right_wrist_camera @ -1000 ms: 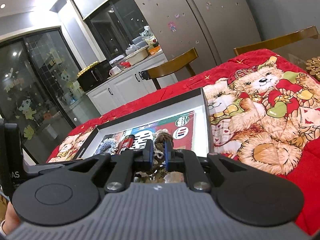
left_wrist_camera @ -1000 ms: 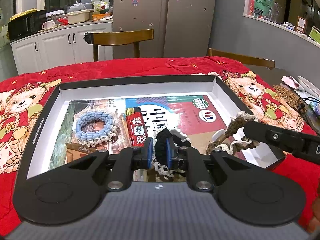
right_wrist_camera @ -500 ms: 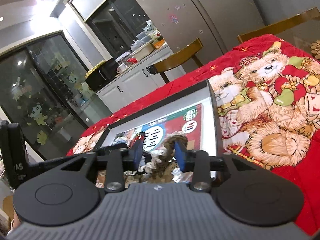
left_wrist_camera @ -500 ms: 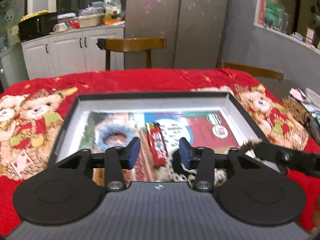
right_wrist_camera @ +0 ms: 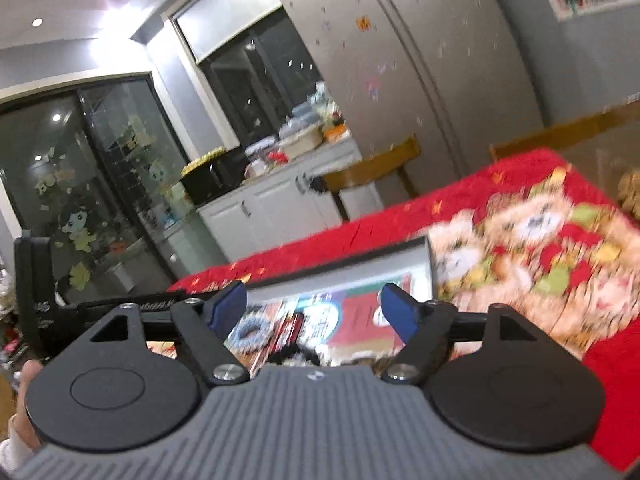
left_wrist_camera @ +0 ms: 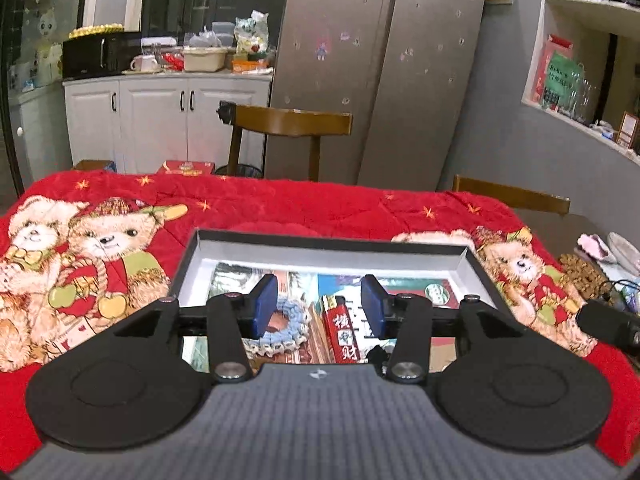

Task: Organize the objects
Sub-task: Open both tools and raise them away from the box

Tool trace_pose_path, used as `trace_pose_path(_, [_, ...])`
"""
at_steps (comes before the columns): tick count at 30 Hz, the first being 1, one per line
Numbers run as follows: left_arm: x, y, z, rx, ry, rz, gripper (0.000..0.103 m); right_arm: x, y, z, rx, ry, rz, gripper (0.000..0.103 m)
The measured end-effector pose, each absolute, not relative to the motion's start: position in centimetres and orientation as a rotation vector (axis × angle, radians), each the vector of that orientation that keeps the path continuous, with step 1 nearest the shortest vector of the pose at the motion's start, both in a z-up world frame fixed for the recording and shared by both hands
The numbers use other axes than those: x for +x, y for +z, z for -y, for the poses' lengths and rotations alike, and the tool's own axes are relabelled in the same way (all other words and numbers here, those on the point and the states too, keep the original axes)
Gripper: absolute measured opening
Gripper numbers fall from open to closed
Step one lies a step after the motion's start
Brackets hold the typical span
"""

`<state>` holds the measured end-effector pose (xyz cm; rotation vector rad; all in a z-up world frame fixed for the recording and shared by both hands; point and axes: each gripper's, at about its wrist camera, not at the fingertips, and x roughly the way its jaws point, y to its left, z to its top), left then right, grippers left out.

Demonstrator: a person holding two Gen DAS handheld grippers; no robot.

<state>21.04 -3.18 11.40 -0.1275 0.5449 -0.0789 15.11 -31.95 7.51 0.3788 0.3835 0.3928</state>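
A black-rimmed box with white inner walls lies on the red bear-print cloth. Inside are a pale blue scrunchie, a red lighter and the edge of a black scrunchie, on printed cards. My left gripper hovers open above them, holding nothing. In the blurred right wrist view my right gripper is over the same box; its jaws are opening and nothing is between them. Below it show the blue scrunchie, the lighter and the black scrunchie.
Wooden chairs stand behind the table, with white cabinets and a steel fridge beyond. Small items and a cable lie past the table's right edge. The other gripper's tip reaches in from the right. A person's hand shows at the left.
Both grippers let go of their scrunchies, black on the left and brown on the right, opened, and rose away from the box. The views now look from higher and further back.
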Motion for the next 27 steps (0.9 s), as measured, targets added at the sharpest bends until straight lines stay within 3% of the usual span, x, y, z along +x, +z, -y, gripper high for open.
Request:
trace_pose_path(13, [13.7,14.6,6.7,-0.038,-0.235,-0.438,0.052,12.3,11.8,31.4,0.368,0.304,-0.325,0.088])
trace_pose_path(19, [9.3,15.2,9.1,-0.001,-0.249,-0.361,0.052,9.4,8.5,32.0,0.352,0.292,-0.395,0.088])
trace_pose_path(27, [5.8,11.2,12.0,-0.008,-0.222,-0.390,0.052,8.7,5.1,34.5,0.400,0.319,-0.447,0.088])
